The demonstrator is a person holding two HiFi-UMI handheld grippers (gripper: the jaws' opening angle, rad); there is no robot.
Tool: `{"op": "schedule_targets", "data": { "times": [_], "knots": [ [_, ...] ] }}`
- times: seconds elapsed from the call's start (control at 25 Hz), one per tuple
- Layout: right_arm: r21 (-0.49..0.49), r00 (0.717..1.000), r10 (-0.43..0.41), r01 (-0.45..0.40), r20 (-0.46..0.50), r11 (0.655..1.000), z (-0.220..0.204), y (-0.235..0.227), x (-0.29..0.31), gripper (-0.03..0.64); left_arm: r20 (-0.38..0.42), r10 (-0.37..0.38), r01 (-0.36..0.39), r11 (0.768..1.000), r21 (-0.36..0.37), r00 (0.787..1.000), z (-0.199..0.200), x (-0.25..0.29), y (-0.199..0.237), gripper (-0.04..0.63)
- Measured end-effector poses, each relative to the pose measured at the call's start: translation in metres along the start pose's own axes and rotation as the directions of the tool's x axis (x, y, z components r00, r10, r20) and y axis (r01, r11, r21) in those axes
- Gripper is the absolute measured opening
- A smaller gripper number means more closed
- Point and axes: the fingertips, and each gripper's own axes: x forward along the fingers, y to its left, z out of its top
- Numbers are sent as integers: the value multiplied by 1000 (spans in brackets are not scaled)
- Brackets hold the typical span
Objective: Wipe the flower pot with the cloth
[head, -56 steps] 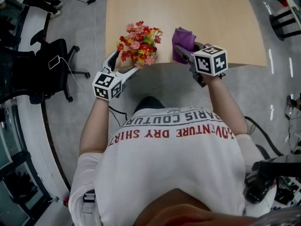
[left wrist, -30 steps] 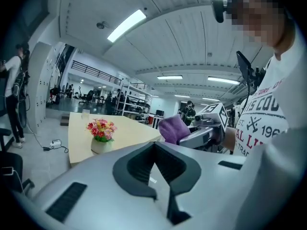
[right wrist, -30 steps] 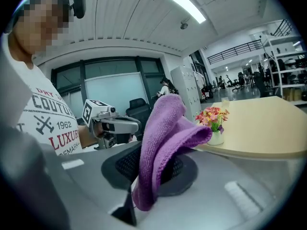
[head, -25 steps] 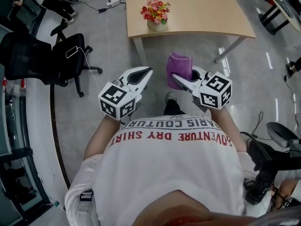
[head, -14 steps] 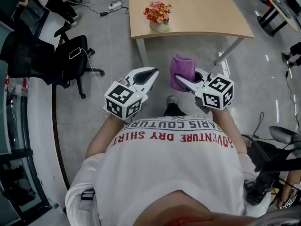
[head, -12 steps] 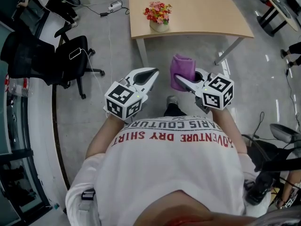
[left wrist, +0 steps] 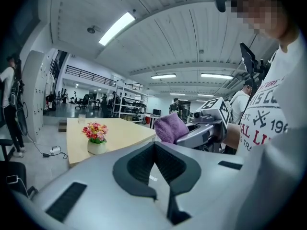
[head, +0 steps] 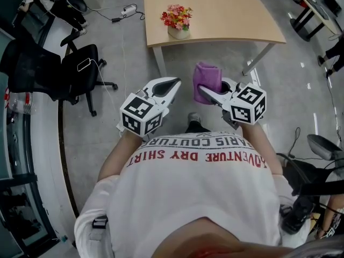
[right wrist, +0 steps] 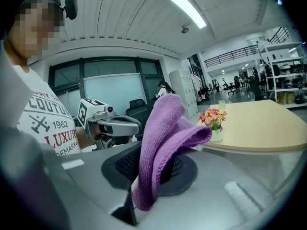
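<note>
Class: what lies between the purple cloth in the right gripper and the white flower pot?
In the head view, only bare grey floor and the light wooden table's front edge separate purple cloth from white flower pot.

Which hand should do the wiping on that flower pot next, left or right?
Right. The right claw is shut on the purple cloth; the left claw is shut and empty. Both hang short of the flower pot.
</note>
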Motion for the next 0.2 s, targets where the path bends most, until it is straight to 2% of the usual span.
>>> {"op": "schedule_targets", "data": {
  "times": [0.2],
  "knots": [
    [-6, 1000, 6, -6, 1, 1000, 5, -6, -4, 52, -10, -7, 7, 1000, 11, 1000, 1, 10, -6, 2]
  ]
}}
